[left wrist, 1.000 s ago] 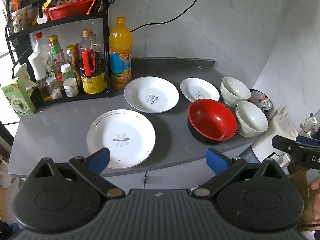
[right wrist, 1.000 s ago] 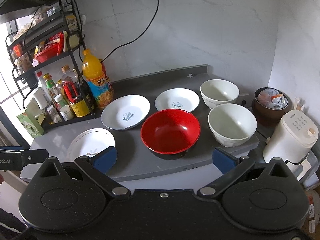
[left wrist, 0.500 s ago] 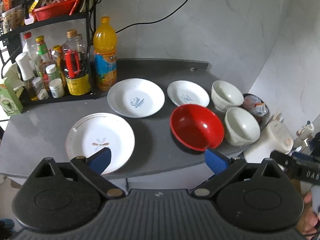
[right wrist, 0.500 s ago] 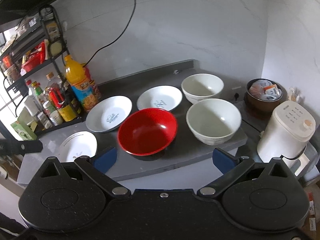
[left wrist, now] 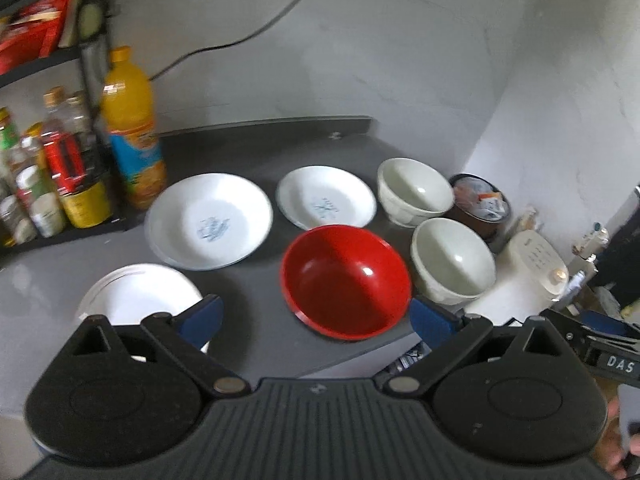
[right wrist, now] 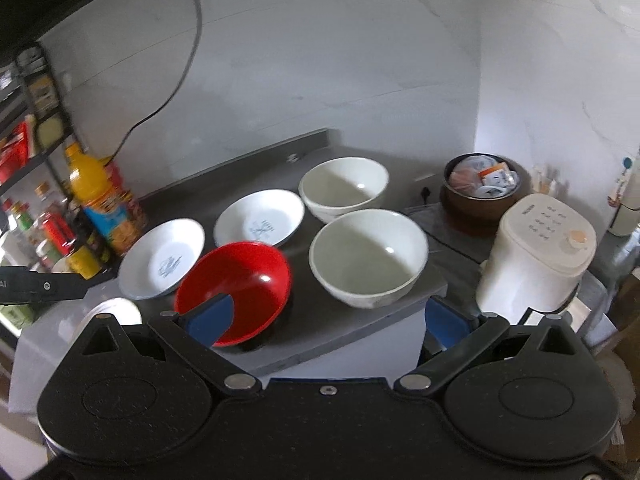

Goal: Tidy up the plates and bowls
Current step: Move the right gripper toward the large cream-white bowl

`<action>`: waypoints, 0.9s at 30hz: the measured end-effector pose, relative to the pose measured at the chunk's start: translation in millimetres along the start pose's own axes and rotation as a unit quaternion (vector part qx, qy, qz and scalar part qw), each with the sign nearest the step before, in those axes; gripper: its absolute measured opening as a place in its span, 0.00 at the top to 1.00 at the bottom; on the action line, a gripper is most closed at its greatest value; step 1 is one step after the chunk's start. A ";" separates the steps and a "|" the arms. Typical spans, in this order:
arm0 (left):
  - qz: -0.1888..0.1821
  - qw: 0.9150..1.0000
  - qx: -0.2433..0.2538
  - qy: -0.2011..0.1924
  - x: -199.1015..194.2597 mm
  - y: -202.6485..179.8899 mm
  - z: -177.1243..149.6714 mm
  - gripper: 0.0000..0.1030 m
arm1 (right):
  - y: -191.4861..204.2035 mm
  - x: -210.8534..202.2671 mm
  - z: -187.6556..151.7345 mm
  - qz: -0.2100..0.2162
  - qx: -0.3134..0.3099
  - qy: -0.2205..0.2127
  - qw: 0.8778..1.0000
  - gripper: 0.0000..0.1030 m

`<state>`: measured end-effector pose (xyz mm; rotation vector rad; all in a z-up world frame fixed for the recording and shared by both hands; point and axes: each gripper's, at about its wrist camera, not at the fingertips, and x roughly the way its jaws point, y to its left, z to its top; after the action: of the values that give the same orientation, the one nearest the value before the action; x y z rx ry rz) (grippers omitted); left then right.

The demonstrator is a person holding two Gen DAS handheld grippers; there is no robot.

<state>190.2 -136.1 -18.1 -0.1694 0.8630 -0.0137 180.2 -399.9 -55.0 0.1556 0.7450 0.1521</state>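
Note:
On the grey counter [left wrist: 256, 320] stand a red bowl [left wrist: 346, 280] [right wrist: 236, 286], two white bowls, one near [left wrist: 454, 260] [right wrist: 368, 256] and one far [left wrist: 416, 190] [right wrist: 344, 188], and three white plates: a small one [left wrist: 326, 202] [right wrist: 260, 222], a larger one [left wrist: 208, 224] [right wrist: 162, 262] and a front-left one [left wrist: 136, 300] [right wrist: 114, 310]. My left gripper [left wrist: 316, 318] is open and empty, just short of the red bowl. Wide open too, my right gripper [right wrist: 328, 316] hovers before the near white bowl and holds nothing.
A black rack with bottles and jars [left wrist: 52, 184] and an orange juice bottle [left wrist: 134, 128] [right wrist: 102, 204] stand at the left. At the right are a brown bowl of packets [right wrist: 482, 190] and a white kettle [right wrist: 538, 254]. A cable [right wrist: 172, 92] hangs down the wall.
Both grippers have swung to the right and come closer to the counter; the red and white bowls now sit nearer the centre of each view. Nothing on the counter has moved.

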 end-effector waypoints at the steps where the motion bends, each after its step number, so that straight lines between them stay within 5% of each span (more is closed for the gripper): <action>1: -0.008 1.000 0.005 0.001 7.1 -1.9 5.1 0.03 | -0.7 3.1 0.7 -0.005 0.004 -0.001 1.000 0.00; 17: -0.104 0.991 0.078 0.029 106.2 -20.0 62.8 0.03 | 7.0 60.6 15.7 -0.089 0.102 -0.022 0.991 0.00; 27: -0.121 0.985 0.114 0.039 145.1 -36.3 74.7 0.07 | -5.7 98.1 12.8 -0.119 0.129 0.004 0.984 0.01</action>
<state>343.3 -173.0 -74.4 -0.0576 0.9079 -0.3479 260.6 -387.7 -111.6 0.3114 0.7838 -0.1726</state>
